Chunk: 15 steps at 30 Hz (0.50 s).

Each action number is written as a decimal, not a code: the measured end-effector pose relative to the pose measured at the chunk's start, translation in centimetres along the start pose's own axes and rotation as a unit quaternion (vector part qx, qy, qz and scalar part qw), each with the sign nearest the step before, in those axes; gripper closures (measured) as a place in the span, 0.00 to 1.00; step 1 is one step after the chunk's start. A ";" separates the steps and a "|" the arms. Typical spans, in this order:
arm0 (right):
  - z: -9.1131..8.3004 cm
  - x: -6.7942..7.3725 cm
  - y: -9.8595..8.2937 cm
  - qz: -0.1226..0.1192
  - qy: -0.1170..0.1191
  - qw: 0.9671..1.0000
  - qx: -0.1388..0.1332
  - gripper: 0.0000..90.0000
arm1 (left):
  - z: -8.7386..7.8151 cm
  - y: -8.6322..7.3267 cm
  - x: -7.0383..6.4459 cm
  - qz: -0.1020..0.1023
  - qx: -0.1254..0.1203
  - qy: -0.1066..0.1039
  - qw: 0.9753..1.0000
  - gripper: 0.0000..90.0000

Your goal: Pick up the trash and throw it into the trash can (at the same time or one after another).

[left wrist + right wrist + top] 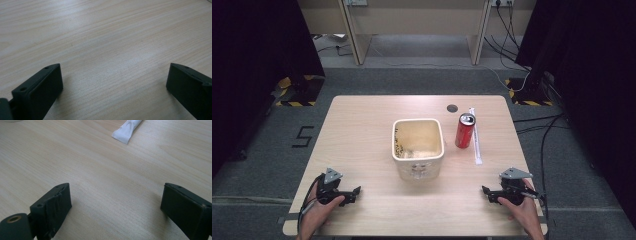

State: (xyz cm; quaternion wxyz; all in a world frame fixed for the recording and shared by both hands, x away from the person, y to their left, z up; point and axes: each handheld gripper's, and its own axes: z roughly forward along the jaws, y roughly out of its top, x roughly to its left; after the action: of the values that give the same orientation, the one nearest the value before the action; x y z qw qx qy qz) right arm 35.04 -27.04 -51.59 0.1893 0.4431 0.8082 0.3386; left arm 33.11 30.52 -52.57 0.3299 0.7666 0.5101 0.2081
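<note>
cream tub [418,150] holds scraps; left gripper [355,192] and right gripper [485,191] both spread apart.

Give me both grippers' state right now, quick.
Left gripper: open, fingers wide apart, holding nothing, low over the table.
Right gripper: open, holding nothing, white wrapped straw lying ahead.

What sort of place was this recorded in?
Probably a lab or recording bay: a lone wooden table on grey carpet, black curtains on both sides, hazard-striped stand bases and loose cables on the floor.
</note>
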 end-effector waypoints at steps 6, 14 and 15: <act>-0.2 -0.1 0.1 0.002 -0.004 1.000 -0.016 0.18 | 0.0 0.0 0.0 0.000 0.000 0.000 1.000 0.00; -1.3 -0.2 1.6 0.003 -0.020 0.999 -0.046 0.17 | 0.0 0.0 0.0 0.000 0.000 0.000 1.000 0.00; -1.4 -0.2 1.8 0.001 -0.021 0.999 -0.047 0.17 | 0.0 0.0 0.0 0.000 0.000 0.000 1.000 0.00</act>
State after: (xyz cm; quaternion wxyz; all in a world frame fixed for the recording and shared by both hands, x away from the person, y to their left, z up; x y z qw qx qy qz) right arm 35.38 -27.04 -49.31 0.2270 0.4413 0.7867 0.3672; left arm 33.12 30.53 -52.57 0.3297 0.7668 0.5100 0.2079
